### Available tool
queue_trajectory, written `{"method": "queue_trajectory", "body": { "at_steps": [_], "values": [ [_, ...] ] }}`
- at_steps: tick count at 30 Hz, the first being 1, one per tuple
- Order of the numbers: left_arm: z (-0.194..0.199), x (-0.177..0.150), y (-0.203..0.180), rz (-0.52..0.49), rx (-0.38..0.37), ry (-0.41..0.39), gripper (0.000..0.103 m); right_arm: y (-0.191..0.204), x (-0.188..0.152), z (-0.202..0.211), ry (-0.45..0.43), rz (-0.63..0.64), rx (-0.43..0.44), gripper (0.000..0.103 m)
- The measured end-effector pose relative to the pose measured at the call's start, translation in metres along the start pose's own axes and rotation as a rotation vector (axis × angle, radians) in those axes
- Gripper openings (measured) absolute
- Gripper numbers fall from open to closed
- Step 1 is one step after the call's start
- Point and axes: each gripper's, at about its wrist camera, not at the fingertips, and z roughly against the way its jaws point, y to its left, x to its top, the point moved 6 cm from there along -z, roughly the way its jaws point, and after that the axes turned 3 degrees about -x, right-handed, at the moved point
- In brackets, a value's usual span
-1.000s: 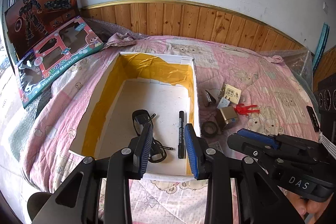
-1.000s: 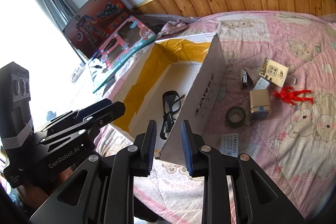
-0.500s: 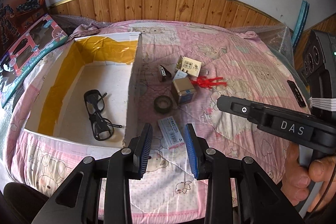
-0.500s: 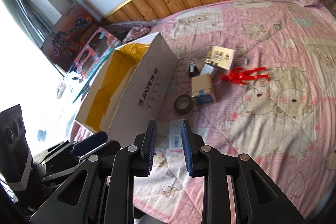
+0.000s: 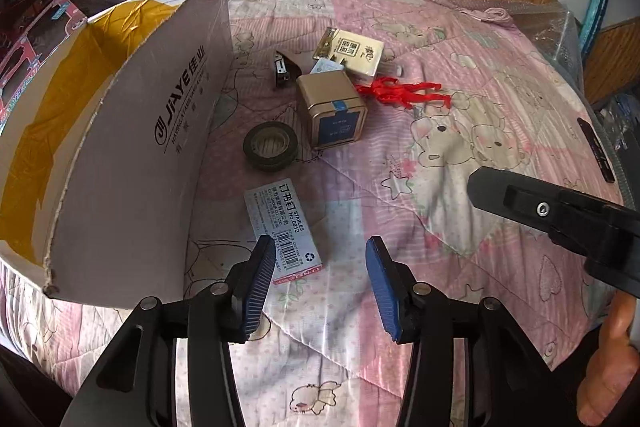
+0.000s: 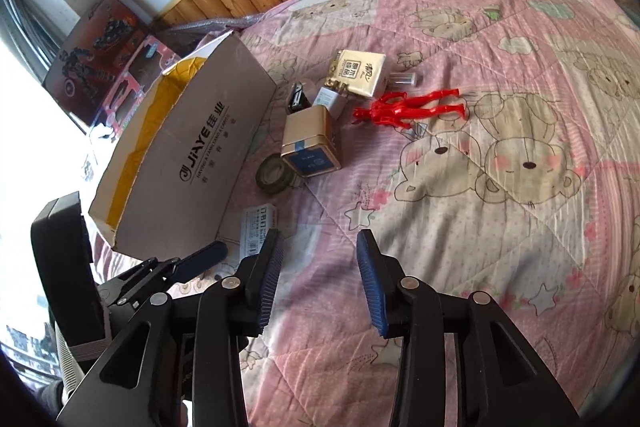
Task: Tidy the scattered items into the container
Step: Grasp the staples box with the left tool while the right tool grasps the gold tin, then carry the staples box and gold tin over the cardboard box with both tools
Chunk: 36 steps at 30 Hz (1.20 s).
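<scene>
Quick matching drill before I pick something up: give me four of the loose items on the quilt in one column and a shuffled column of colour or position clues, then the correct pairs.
Items:
1. tape roll
2. staples box
3. toy figure
4. tin box

Clues:
A. bright red, lying flat, farthest right of the four
B. gold body with a blue label, just right of the dark ring
C. dark ring lying flat near the cardboard box wall
D. flat pale box with a barcode, right ahead of the left gripper

Pairs: 1-C, 2-D, 3-A, 4-B
</scene>
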Motion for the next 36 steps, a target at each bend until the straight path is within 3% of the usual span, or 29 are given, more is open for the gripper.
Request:
{"method": "queue_trajectory", "body": {
  "at_steps": [7, 11, 15, 16, 17, 24, 36],
  "values": [
    [-0.031, -0.004, 0.02, 0.077, 0.037, 0.016, 0.059, 0.017, 0.039, -0.048, 0.0, 0.126, -0.047, 0.053],
    [-0.04, -0.003, 0.033, 0.133, 0.019, 0.028, 0.059, 0.031, 0.055, -0.086, 0.042, 0.187, -0.068, 0.058],
    [-0.043, 0.0, 0.034, 0.103, 0.028, 0.01, 0.06, 0.027, 0.06, -0.124, 0.09, 0.199, -0.115, 0.058],
    [-0.043, 0.001, 0.034, 0.101, 0.031, 0.003, 0.057, 0.023, 0.062, -0.128, 0.084, 0.184, -0.109, 0.058],
    [-0.043, 0.002, 0.036, 0.099, 0.041, -0.009, 0.042, 0.02, 0.063, -0.13, 0.075, 0.167, -0.099, 0.058],
    [-0.036, 0.002, 0.04, 0.115, 0.006, -0.029, 0.038, -0.005, 0.066, -0.115, 0.067, 0.058, -0.075, 0.053],
    [-0.003, 0.004, 0.012, 0.078, -0.024, -0.072, 0.038, -0.036, 0.052, -0.053, 0.017, -0.063, -0.054, 0.053]
  ]
}}
